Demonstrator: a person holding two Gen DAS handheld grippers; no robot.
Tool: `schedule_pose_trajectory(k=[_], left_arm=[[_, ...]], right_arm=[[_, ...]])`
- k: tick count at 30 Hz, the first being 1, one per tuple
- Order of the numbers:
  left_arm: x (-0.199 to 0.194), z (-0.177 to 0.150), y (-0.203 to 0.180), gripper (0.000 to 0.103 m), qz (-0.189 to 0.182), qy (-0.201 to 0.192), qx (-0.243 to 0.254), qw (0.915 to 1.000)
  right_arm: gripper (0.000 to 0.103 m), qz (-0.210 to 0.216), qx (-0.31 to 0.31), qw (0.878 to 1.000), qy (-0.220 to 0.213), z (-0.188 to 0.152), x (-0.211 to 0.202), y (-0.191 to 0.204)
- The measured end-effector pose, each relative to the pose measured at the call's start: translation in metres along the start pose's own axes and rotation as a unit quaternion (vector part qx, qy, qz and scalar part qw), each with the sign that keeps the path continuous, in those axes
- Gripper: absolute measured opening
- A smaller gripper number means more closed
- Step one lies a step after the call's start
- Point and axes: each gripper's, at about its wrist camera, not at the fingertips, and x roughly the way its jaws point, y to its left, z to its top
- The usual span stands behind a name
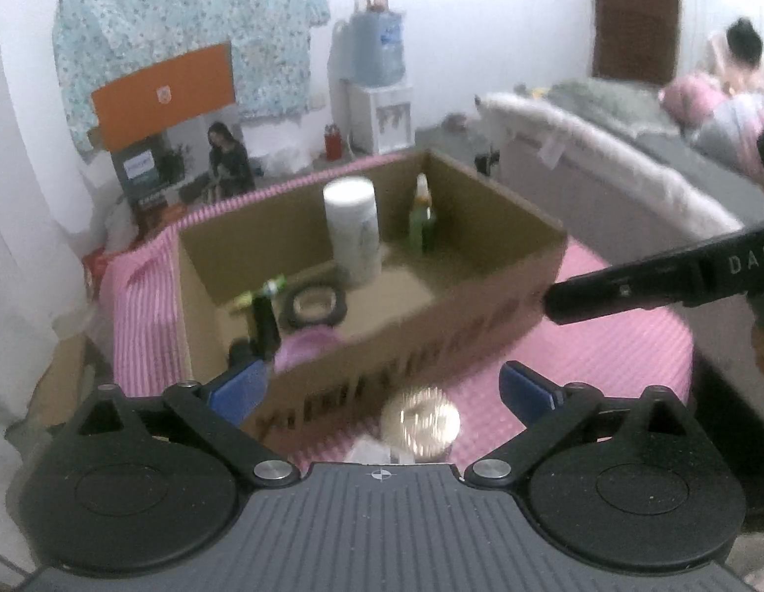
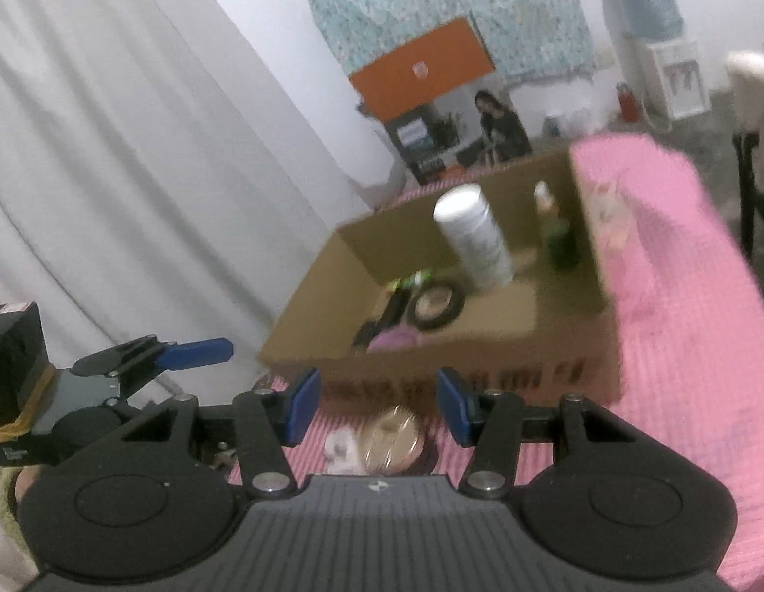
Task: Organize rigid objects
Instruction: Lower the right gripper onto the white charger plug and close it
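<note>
A gold round tin point(image 1: 421, 422) lies on the pink mat point(image 1: 603, 345), just outside the near wall of my cardboard box point(image 1: 431, 340), not yet packed. Inside already: a white canister point(image 1: 352, 227), green bottle point(image 1: 421, 219), tape roll point(image 1: 315, 303), pink lid point(image 1: 308, 345). My left gripper point(image 1: 382, 387) gapes wide and empty. My right gripper point(image 2: 377, 407) sits half apart, empty, tipped down over the tin.
</note>
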Motion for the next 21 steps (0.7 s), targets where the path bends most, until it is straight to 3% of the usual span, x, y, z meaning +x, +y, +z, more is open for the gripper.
schedule_pose_trajectory(k=[8, 14, 19, 21], left_arm=[[0.026, -0.045, -0.001, 0.094, 0.008, 0.034, 0.025, 0.9991], [0.048, -0.058, 0.003, 0.076, 0.001, 0.044, 0.035, 0.9984], [0.059, -0.065, 0.008, 0.050, -0.012, 0.056, 0.016, 0.9982], [0.060, -0.066, 0.010, 0.046, -0.018, 0.055, 0.006, 0.9983]], right_arm=[[0.046, 0.022, 0.025, 0.997, 0.063, -0.038, 0.057, 0.013], [0.038, 0.022, 0.028, 0.994, 0.100, -0.052, 0.091, 0.018], [0.030, 0.019, 0.030, 0.993, 0.111, -0.052, 0.108, 0.019], [0.029, 0.020, 0.028, 0.993, 0.113, -0.054, 0.112, 0.021]])
